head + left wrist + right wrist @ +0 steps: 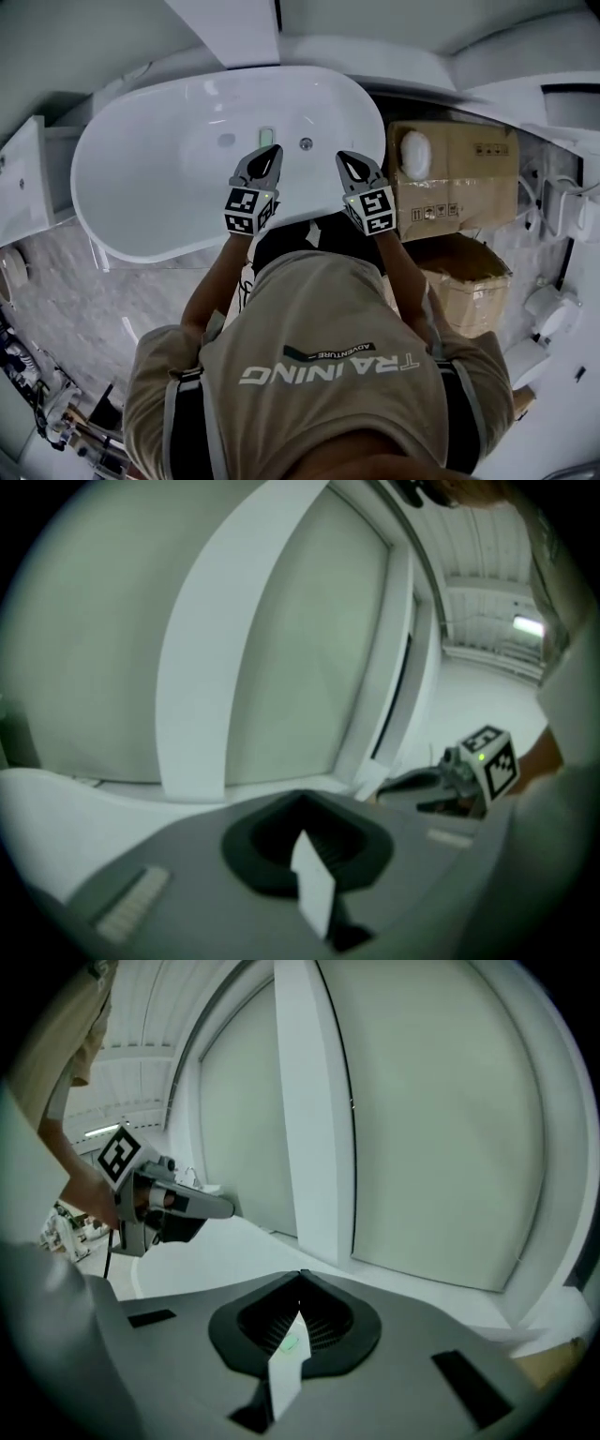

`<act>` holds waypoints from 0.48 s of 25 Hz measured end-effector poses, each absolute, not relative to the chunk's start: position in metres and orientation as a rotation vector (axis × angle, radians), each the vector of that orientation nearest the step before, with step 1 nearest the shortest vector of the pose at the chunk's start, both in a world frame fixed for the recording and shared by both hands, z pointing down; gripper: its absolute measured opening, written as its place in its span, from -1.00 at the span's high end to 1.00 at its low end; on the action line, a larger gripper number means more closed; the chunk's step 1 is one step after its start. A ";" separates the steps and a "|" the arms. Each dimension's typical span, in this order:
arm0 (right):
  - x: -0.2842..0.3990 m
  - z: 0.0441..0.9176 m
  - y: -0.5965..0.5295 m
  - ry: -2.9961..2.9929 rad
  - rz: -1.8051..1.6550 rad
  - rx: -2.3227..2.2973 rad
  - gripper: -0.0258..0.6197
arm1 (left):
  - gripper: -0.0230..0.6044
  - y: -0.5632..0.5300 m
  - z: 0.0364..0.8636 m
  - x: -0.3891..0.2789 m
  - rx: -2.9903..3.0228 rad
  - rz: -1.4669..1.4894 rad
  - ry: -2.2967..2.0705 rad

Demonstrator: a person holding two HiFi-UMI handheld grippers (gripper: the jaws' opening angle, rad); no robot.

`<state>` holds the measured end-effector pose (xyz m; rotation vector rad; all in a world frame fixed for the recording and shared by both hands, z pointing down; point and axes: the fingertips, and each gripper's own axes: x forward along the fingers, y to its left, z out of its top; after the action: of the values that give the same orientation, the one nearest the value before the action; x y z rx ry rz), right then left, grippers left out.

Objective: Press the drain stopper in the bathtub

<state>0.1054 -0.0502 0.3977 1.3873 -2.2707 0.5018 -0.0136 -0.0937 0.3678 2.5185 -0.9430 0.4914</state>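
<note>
Person leans forward, both arms stretched ahead, side by side. Left forearm (211,281) and right forearm (405,272) bare below short sleeves. Left hand-held gripper (268,154): jaws together at the tips, nothing between. Right hand-held gripper (345,159): the same, closed and empty. The two are level and apart, tips pointing the same way.

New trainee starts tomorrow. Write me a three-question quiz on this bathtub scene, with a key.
1. True or false: the left gripper and right gripper both have jaws shut and empty.
2. What stands beside the bathtub on the person's right? A) cardboard boxes B) a ladder C) a chair
3. Fill in: in the head view, the drain stopper shows ___ the two grippers' tips.
Key: 1 true; 2 A; 3 between.
</note>
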 end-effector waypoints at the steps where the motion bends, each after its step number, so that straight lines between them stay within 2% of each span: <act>1: 0.105 0.414 -0.054 -2.275 0.513 1.335 0.89 | 0.92 -0.098 0.376 -0.014 2.503 0.508 -0.960; 6: 0.118 0.506 -0.062 -2.281 0.594 1.103 0.89 | 0.92 -0.107 0.429 -0.007 2.402 0.600 -1.071; 12: 0.138 0.597 -0.070 -2.215 0.530 0.851 0.89 | 0.92 -0.098 0.507 0.009 2.248 0.637 -1.156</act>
<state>0.1380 -0.0696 0.5965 0.8509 -2.2148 0.5304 0.0090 -0.0977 0.5074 2.2485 -1.1562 0.6374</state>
